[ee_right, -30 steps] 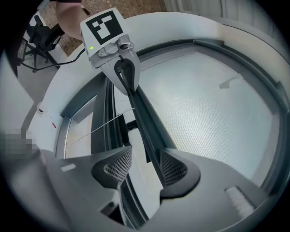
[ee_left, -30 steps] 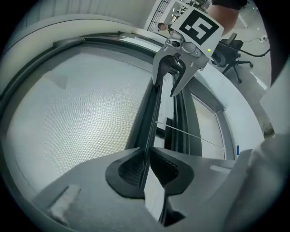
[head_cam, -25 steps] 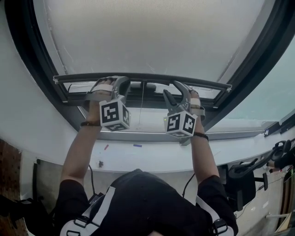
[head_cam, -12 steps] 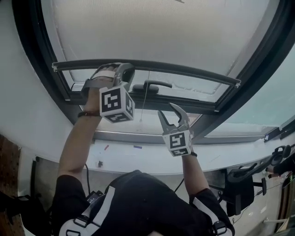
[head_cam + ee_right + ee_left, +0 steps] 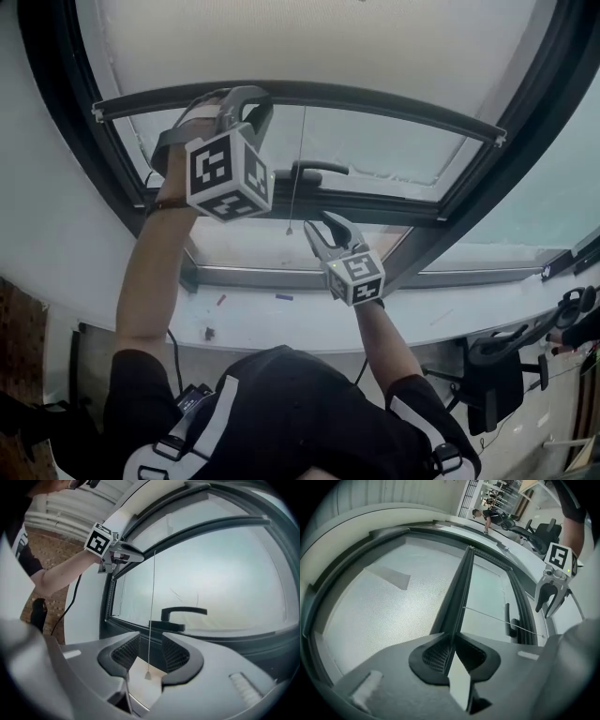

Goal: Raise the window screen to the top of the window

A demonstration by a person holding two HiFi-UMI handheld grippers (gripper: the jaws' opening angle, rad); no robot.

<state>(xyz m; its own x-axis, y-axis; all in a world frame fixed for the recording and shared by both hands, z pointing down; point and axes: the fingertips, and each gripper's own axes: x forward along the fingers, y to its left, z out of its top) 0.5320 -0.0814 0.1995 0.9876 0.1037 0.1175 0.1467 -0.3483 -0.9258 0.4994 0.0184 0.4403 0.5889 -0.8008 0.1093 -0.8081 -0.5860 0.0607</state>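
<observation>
My left claw point(image 5: 251, 99) pinches the screen bar point(image 5: 375, 97), just loosening slightly; right claw point(image 5: 319, 223), spread but just narrowing, straddles the cord point(image 5: 296, 169).

I have open room below the screen bar point(image 5: 375, 100); only the window handle point(image 5: 317, 170) and hanging cord point(image 5: 152, 592) intrude.
</observation>
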